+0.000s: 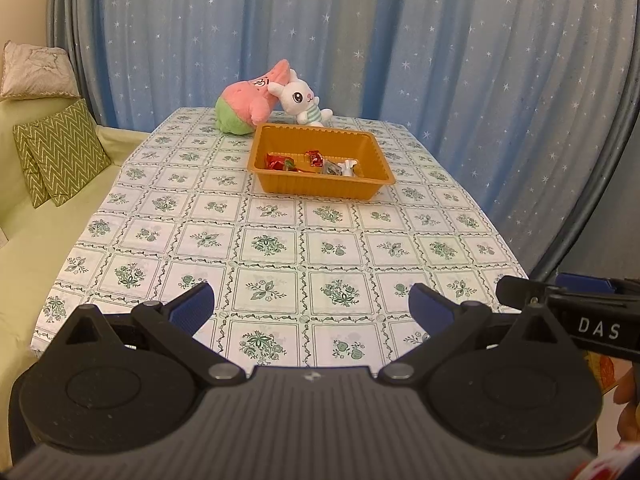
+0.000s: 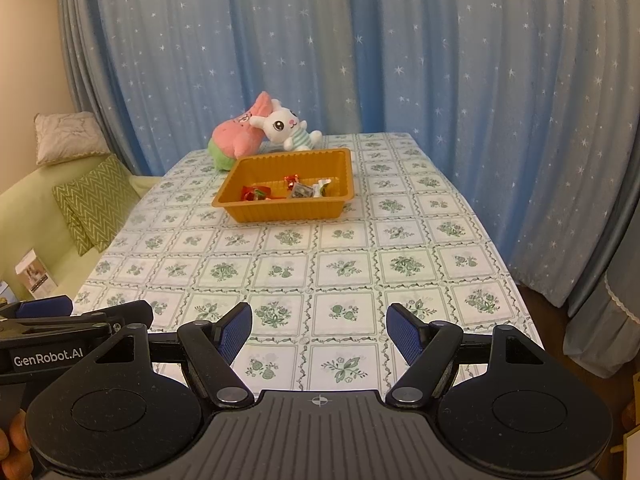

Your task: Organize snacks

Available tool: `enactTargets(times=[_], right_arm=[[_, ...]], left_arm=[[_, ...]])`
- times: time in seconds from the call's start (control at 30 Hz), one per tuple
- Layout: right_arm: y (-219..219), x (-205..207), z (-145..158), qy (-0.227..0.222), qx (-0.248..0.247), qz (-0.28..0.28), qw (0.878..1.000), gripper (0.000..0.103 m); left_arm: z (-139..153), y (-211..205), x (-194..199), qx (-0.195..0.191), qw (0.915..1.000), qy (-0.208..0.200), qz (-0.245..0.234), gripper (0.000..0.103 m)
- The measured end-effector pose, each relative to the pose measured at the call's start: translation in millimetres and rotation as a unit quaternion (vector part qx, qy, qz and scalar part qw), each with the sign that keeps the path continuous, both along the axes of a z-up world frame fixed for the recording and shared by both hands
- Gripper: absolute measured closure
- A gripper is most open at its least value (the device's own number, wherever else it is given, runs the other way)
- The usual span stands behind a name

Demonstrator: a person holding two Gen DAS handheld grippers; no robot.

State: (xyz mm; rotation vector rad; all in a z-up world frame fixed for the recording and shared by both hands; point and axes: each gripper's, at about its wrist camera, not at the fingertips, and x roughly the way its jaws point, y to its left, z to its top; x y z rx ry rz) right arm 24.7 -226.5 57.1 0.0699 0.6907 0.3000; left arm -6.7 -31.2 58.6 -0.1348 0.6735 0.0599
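**Snacks gathered in tray; both grippers idle at near edge**

Progress. Every wrapped snack in view lies inside the shallow orange plastic tray [image 1: 320, 188] at the far half of the table: a red crinkled packet [image 1: 276, 161] at the left end, a small red-wrapped sweet [image 1: 315, 158] behind centre, a grey-silver wrapper [image 1: 330, 167] and a white twisted-wrapper sweet [image 1: 346, 168] toward the right. They sit in a loose row along the tray floor, some touching. No snack shows on the white-and-green floral tablecloth [image 1: 280, 240] outside the tray. Judgement: the collecting looks done or nearly so; whether any tidying within the tray is left cannot be told from here. The right wrist view confirms the same cluster in the tray [image 2: 286, 206], with cloth bare around it.

Not part of the job: a pink-and-green plush toy [image 1: 248, 98] and a white rabbit plush [image 1: 302, 100] lie just behind the tray, against the blue star-print curtain [image 1: 440, 60].

Pose. The left gripper [image 1: 311, 306] hangs above the near table edge, well apart from the tray, blue pads spread wide, nothing between them. The right gripper [image 2: 319, 334] sits level beside it, likewise spread and holding nothing. Each camera catches the other tool at its frame edge, so the two are close side by side, both aimed toward the tray.
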Motion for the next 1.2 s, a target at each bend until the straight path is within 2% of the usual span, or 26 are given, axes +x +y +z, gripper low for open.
enactTargets(times=[1.2], right_arm=[[1.9, -0.4, -5.3, 0.007, 0.003, -0.002, 1.0, 0.029]], left_arm=[[-3.8, 1.8, 0.6, -0.002, 1.0, 0.007, 0.003, 0.0]])
